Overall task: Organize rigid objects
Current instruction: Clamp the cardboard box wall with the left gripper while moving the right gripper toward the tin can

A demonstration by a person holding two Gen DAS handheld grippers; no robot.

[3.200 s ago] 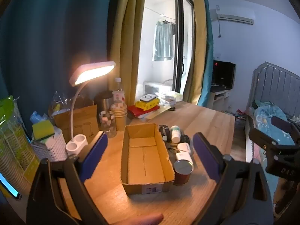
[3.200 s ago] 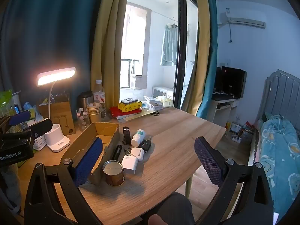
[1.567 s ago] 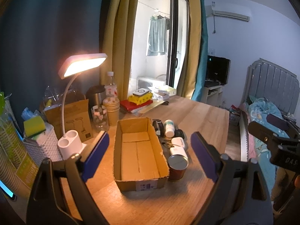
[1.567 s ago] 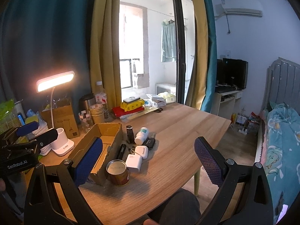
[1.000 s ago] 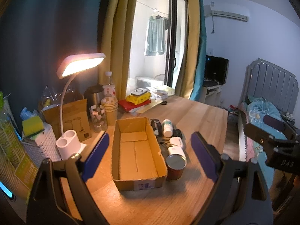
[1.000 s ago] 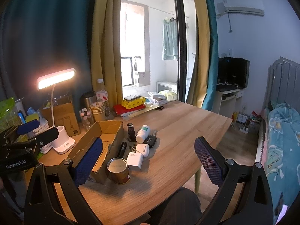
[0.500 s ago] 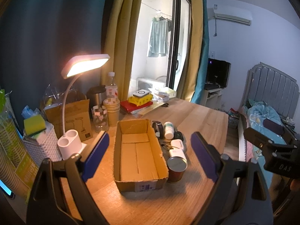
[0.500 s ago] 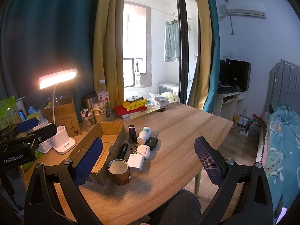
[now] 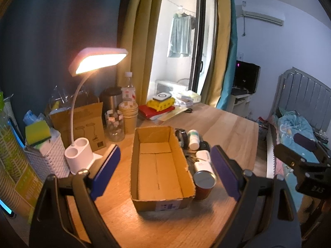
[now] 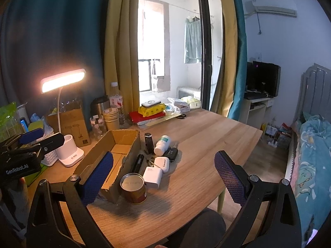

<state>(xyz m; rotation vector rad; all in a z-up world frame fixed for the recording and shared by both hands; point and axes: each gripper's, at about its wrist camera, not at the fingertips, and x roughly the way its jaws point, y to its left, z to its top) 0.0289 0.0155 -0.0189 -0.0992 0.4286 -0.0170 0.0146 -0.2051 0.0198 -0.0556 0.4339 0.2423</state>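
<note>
An empty cardboard box (image 9: 159,165) (image 10: 115,157) lies open on the wooden table (image 10: 202,136). Right of it sits a row of small items: a brown tin can (image 10: 133,188) (image 9: 204,181), a white charger cube (image 10: 152,176), a white earbud case (image 10: 162,164), a black torch (image 10: 138,163), a car key (image 10: 172,153), a white pill bottle (image 10: 163,144) (image 9: 193,138) and a dark upright bottle (image 10: 149,142). My left gripper (image 9: 165,167) hovers open above the box. Open as well, my right gripper (image 10: 163,177) hangs above the can and charger. Neither holds anything.
A lit desk lamp (image 9: 97,62) on a white base (image 9: 79,155), a white basket (image 9: 47,157), a paper bag (image 9: 86,117), paper cups (image 9: 128,113), a jar (image 9: 114,128) and books (image 9: 157,107) crowd the table's back left. A bed (image 10: 310,148) stands right. A person's knee (image 10: 202,225) shows below.
Both views shifted only slightly; the left gripper tilted a little and the right one crept closer to the items. Nothing on the table moved.
</note>
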